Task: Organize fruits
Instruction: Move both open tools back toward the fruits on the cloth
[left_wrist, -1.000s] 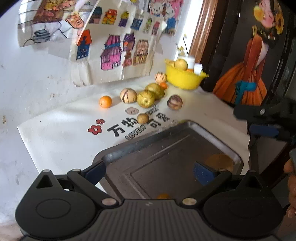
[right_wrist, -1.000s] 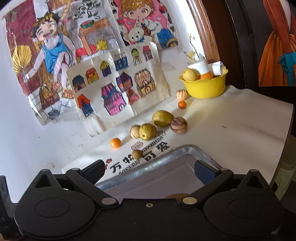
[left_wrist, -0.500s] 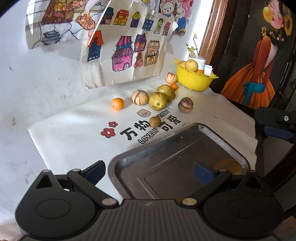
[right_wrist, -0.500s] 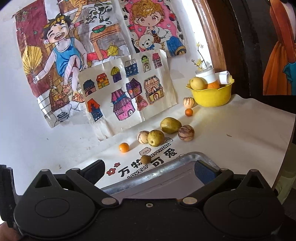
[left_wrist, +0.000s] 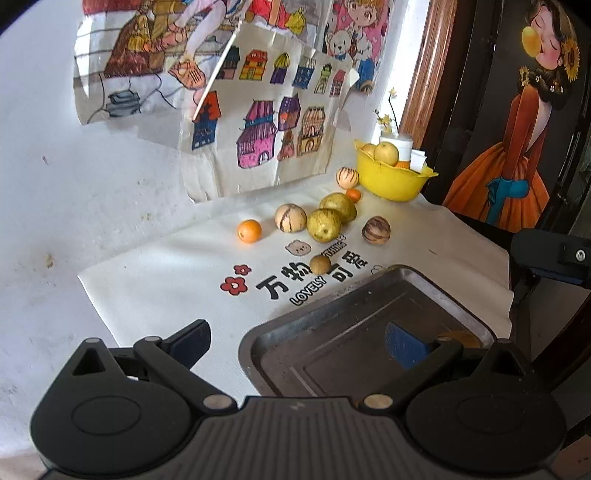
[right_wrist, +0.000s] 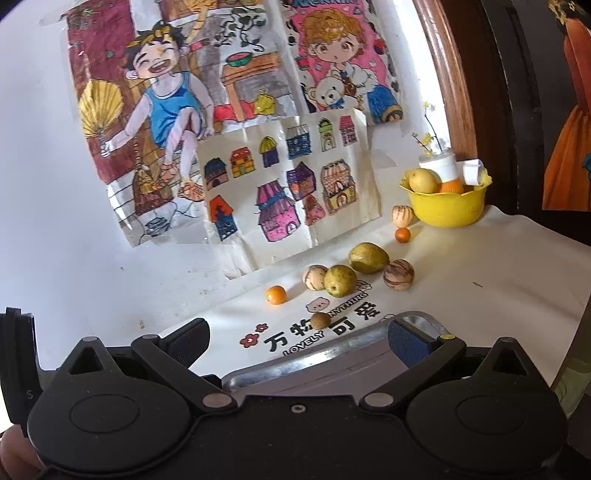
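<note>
Both the left gripper (left_wrist: 297, 345) and right gripper (right_wrist: 297, 341) have fingers spread apart, empty, above the metal tray (left_wrist: 332, 332); 8 fruits lie near the tabletop's back edge.

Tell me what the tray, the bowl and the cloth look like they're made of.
Tray: probably metal, dull grey, with a bright glint along its rim in the right wrist view. Bowl: likely plastic, a uniform glossy yellow with a thin scalloped rim. Cloth: seemingly woven fabric, matte off-white, printed, lying softly creased over the table edge.
</note>
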